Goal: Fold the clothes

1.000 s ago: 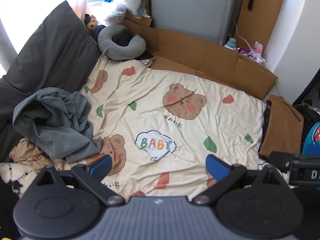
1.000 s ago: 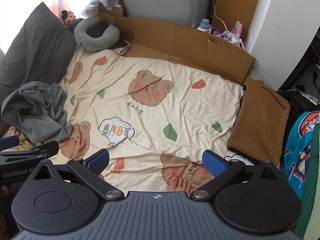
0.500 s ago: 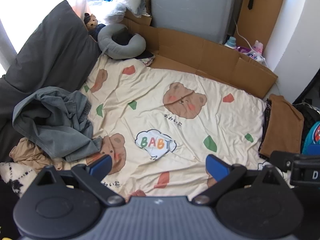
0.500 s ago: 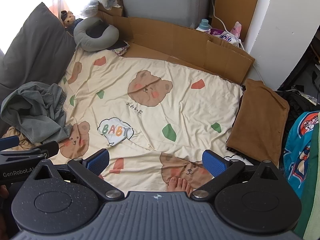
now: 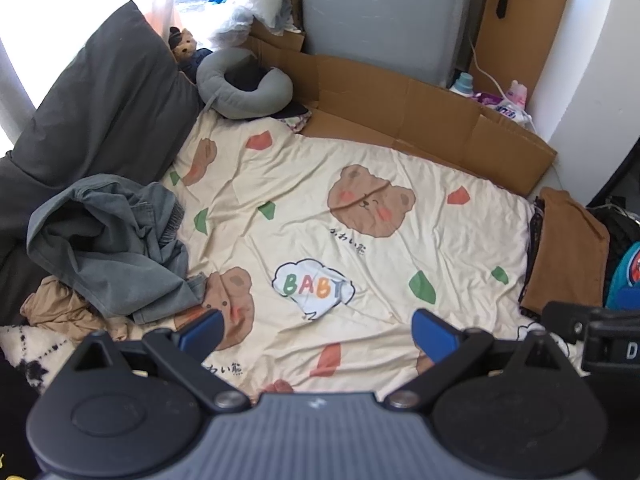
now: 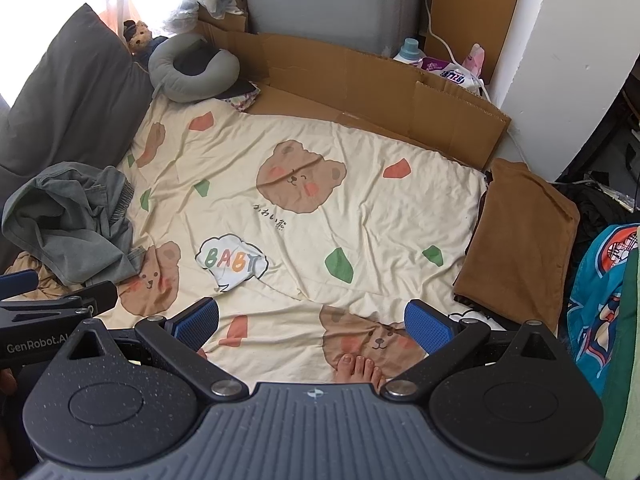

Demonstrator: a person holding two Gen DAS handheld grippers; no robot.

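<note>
Both tongs [image 5: 318,330] agape; empty, seemingly.

Both wrist cameras sit high above the near edge of the bear-print sheet [image 5: 360,208], looking forward and down along their own open jaws toward the cardboard [image 5: 420,120] at the sheet's far side. The left wrist view stands further toward the grey clothes pile [image 5: 108,240] at the sheet's left; the right wrist view stands nearer the brown folded cloth [image 6: 520,236] at its right. Both views share the whole sheet, the pile and the brown cloth.
</note>
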